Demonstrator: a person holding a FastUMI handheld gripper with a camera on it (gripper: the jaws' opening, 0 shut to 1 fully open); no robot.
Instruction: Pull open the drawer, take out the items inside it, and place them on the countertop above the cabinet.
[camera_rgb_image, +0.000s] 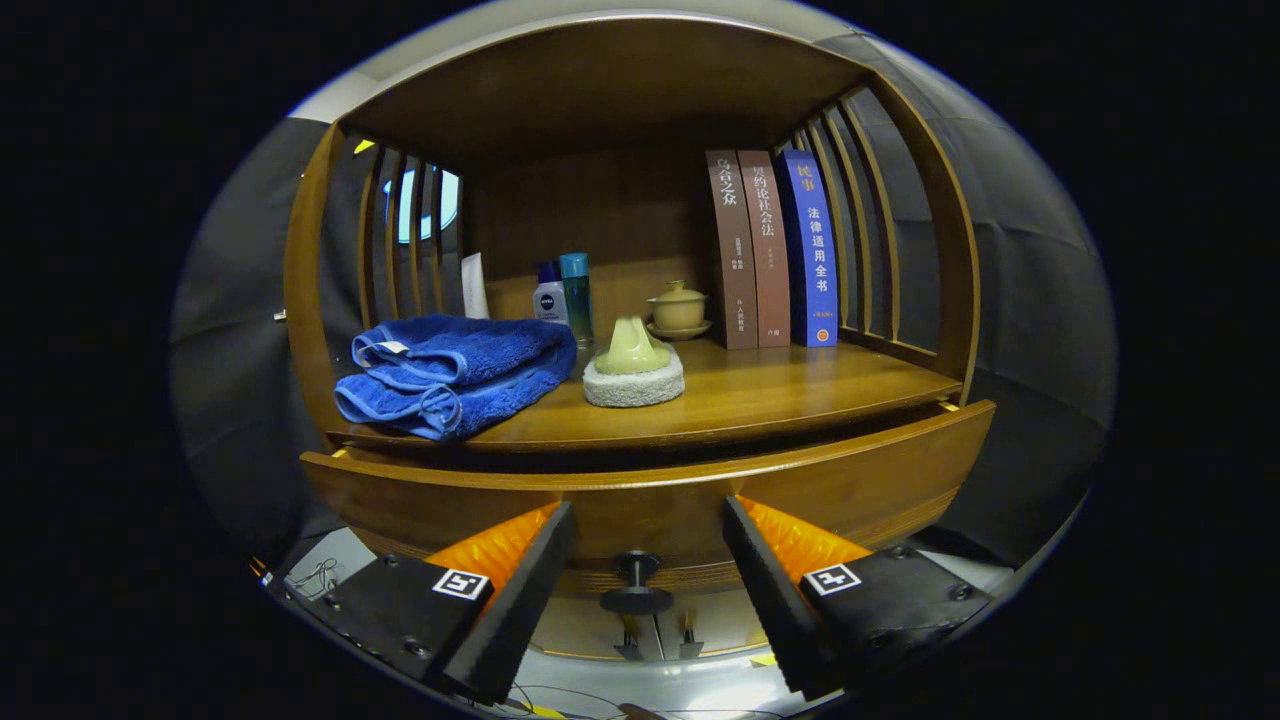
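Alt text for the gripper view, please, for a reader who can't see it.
The open gripper has its fingers either side of the drawer knob, not touching it; the drawer is slightly open. On the countertop above lie a blue towel, a sponge, bottles, a lidded cup and three books.

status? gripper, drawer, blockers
Gripper open, fingers straddling drawer knob, not touching. Drawer slightly open, contents hidden. Countertop carries blue towel, sponge, books.
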